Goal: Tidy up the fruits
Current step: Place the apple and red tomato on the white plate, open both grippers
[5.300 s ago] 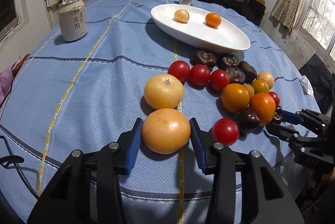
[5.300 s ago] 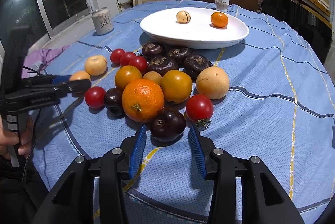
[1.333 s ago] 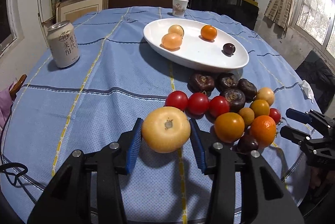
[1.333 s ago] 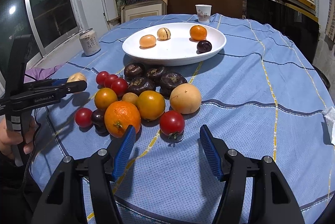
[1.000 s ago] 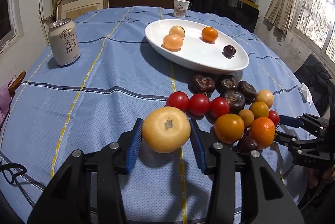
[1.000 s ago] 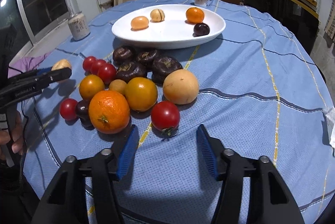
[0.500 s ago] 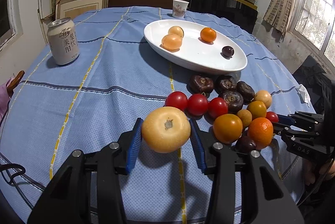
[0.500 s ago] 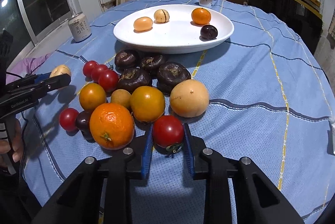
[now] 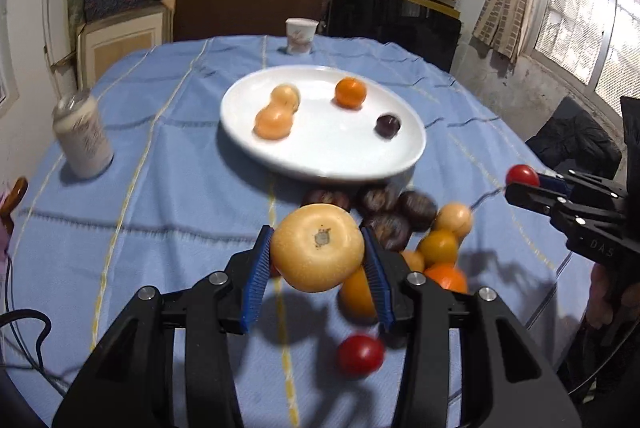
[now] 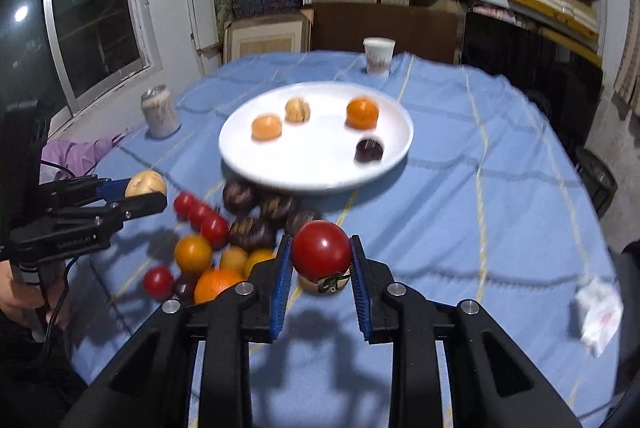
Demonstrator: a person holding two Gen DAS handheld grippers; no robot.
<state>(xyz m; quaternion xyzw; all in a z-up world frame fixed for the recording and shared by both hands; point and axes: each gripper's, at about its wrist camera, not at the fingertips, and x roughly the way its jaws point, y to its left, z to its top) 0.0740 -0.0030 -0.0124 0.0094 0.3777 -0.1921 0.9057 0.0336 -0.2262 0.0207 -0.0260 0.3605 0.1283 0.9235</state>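
The left tongs (image 9: 318, 260) are clamped on a large round yellow-tan fruit with a dark dimple (image 9: 318, 247), held raised above the blue checked cloth that covers the surface (image 9: 168, 195), its two blue-padded fingers (image 9: 256, 266) pressing on either side. The right tongs (image 10: 320, 266) are closed around a glossy round red tomato (image 10: 321, 251), also lifted off the cloth, with its green stalk end hanging downward between the blue pads. Ahead of both sits the wide white oval plate (image 9: 320, 163), which carries a pale peach-coloured fruit (image 9: 273, 123), a rounder tan fruit (image 9: 285, 96) touching it, a small orange citrus (image 9: 350, 92) and a small dark purple fruit (image 9: 387, 125) near the plate's right side. Just in front of the plate lies the loose pile: a cluster of dark brown wrinkled fruits (image 10: 256, 230), three small red tomatoes in a row (image 10: 200, 214), several orange and yellow round fruits (image 10: 193, 253), and a bright orange citrus (image 10: 218, 284) close under the right tongs. One more small red tomato (image 9: 359, 354) lies alone on the cloth below the left tongs. A pale drink can (image 9: 82, 135) stands to the left of the plate, and a white paper cup (image 9: 302, 35) stands at the far edge.
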